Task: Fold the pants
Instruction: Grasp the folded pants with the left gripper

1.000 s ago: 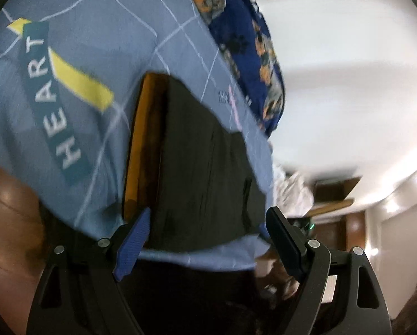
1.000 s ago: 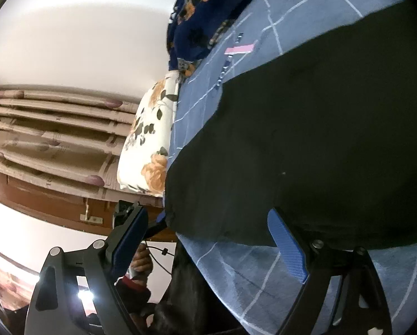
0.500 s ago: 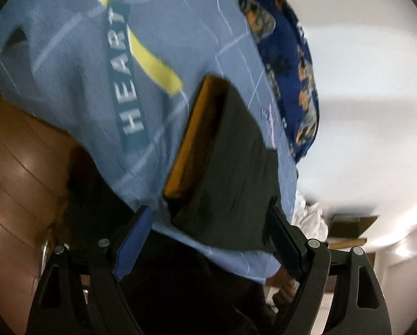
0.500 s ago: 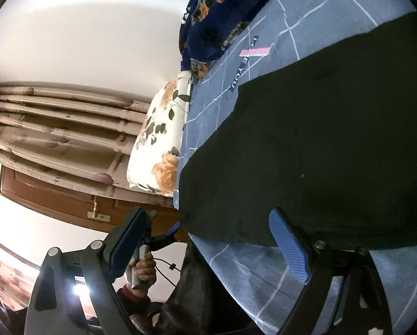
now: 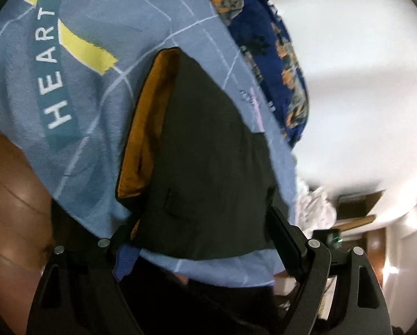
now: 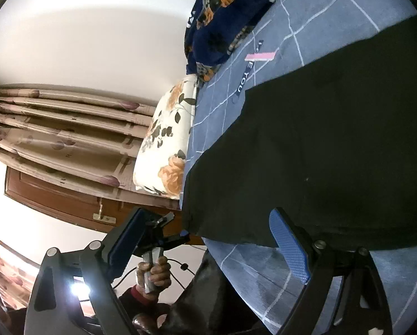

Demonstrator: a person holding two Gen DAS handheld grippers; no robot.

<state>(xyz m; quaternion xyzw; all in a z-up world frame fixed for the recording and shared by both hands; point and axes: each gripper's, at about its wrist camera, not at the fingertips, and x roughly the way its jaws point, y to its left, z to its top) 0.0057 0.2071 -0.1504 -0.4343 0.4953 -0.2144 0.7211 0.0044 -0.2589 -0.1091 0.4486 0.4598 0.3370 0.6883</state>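
Left tongs: spread but closing; near edge of the black pants sits between the fingers, the left blue pad at the pants' corner; pads not seen pressing the cloth. Right tongs: spread wide, nothing pinched; pants hem just above the right pad, left finger off the bed edge over open room.

Pants lie flat on the blue grid-print bed sheet, near the bed's front edge. Fabric black, smooth, folded into a long panel; orange lining shows along one side edge. A pocket flap is visible near the left tongs.
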